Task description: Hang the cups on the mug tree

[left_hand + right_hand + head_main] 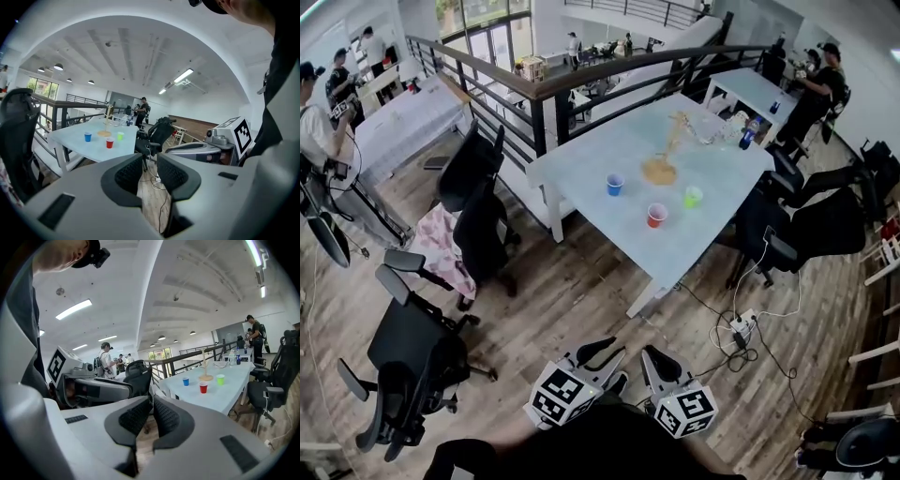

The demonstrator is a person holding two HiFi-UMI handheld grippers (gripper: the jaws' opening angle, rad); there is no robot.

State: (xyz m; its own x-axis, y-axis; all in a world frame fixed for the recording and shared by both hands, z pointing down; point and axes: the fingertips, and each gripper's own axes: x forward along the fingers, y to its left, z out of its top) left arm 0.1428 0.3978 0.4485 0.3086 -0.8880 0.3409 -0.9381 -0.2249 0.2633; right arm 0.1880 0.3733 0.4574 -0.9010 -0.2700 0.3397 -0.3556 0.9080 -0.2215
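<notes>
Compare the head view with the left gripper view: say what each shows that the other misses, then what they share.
Only the head view: the left gripper's own cube with square markers, seen from above.
Only the left gripper view: the white ceiling with its long strip light, and the open gap between that gripper's dark ribbed fingers, with nothing in it.
Both: the pale blue table with the blue plastic cup, red plastic cup and green plastic cup standing beside the wooden mug tree.

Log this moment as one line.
left gripper: open, empty | right gripper: shut, empty | blue cup, red cup, green cup: on table beside mug tree, unhung
</notes>
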